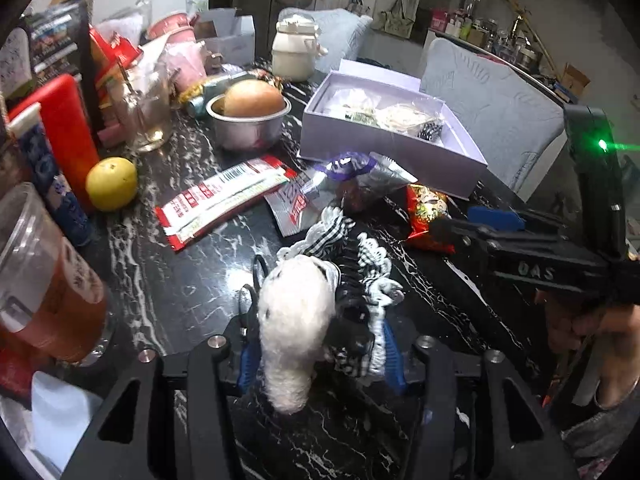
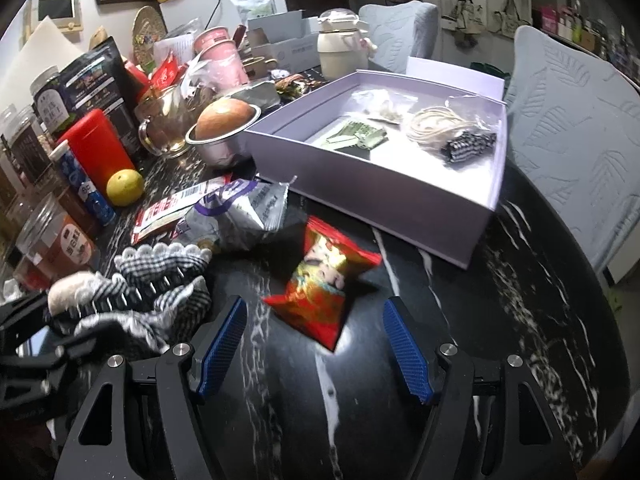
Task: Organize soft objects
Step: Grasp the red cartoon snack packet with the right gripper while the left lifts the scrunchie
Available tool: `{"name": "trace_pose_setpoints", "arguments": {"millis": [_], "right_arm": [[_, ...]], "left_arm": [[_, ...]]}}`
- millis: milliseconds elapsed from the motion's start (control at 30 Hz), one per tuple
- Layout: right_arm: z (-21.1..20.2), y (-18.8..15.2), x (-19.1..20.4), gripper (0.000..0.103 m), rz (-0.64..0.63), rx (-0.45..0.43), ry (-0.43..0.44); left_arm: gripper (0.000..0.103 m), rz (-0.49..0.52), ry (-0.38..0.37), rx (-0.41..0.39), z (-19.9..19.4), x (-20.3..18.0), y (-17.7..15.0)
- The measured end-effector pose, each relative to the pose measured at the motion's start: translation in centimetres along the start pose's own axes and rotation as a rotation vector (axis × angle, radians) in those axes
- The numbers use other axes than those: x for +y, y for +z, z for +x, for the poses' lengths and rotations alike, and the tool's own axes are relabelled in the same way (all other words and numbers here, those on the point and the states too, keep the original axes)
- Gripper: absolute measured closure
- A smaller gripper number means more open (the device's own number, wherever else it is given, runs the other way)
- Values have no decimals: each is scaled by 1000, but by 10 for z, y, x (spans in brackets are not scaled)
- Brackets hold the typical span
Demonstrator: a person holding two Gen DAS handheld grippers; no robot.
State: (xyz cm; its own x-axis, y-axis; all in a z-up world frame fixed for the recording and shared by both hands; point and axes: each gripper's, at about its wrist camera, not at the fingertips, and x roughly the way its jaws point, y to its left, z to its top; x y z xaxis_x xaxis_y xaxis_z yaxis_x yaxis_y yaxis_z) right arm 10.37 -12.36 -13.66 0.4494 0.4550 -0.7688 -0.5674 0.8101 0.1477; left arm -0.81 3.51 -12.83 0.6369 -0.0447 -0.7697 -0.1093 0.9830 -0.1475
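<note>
My left gripper (image 1: pixel 320 344) is shut on a soft bundle: a fluffy white plush piece (image 1: pixel 296 320) against the left pad and a black-and-white checkered frilly hair claw (image 1: pixel 360 280) against the right pad. The same bundle (image 2: pixel 132 296) shows at the left in the right wrist view. An open lavender box (image 1: pixel 384 156) (image 2: pixel 360 200) stands behind; it holds a checkered hair tie (image 2: pixel 468 146) and a cream cord bundle (image 2: pixel 436 124). My right gripper (image 2: pixel 315 304) is open over the black marble table, with a red snack packet (image 2: pixel 324 284) lying just ahead between its fingertips, untouched.
Snack wrappers (image 1: pixel 220 200), a silver-purple bag (image 1: pixel 360 176), a lemon (image 1: pixel 112 184), a red bottle (image 1: pixel 68 128) and a steel bowl (image 1: pixel 248 128) crowd the left. A glass jar (image 1: pixel 40 280) stands near left. Pale chairs (image 1: pixel 492 112) flank the far table edge.
</note>
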Motion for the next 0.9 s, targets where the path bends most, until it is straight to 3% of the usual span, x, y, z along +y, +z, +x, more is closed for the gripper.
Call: {"name": "trace_pose_setpoints", "arguments": {"millis": [200,333,433,500,733,900], "right_arm": [[25,14,-3,32,23,34,-17],[39,19,-5,35,34,64,-18],[43,21,-4,63,21,65,-38],[44,21,-3,69,10,70,-33],[30,7,-2,70,25,72,-15],[9,-13,-5,70,32,68,7]], "left_arm": [[45,-47,-35,141,34,8,-3],[44,-34,-36,100,35,9,-2],[44,-28,-41,83,35,8,-2],[44,-24,-52,78,35,8,-1],[44,-36,-62,56,35,11,-1],[55,-67,-22,30,25,4,-10]]}}
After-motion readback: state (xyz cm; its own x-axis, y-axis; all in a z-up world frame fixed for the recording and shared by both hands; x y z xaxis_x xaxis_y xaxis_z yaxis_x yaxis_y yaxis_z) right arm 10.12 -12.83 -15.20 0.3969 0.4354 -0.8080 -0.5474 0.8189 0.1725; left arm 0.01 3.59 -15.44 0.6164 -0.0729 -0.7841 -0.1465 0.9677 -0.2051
